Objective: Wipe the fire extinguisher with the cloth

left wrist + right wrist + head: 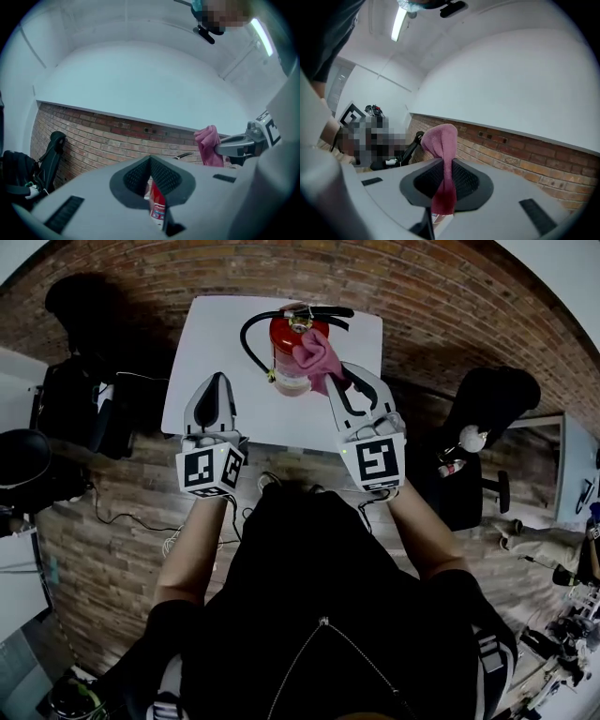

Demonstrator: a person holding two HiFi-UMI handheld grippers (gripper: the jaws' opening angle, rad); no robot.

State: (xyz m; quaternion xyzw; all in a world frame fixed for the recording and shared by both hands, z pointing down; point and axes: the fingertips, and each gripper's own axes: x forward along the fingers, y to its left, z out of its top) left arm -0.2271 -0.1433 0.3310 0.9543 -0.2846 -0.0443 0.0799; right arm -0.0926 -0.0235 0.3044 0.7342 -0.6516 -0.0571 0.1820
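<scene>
Head view: fire extinguisher (289, 357) stands upright on the white desk (217, 334); right claw (336, 374), pinched shut on the pink cloth (314, 352), holds it against the top. Left claw (217, 381) hovers closed, empty. Pushing unbraced could topple the extinguisher

Legible text: none.
- Extinguisher (284, 337): is carrying a pale label (292, 382), its print showing too small to read. In the left gripper view the label (158, 208) is showing red and blue lettering, blurred.
- Left cube (210, 468), right cube (373, 461): are bearing black-and-white square markers, no letters.
</scene>
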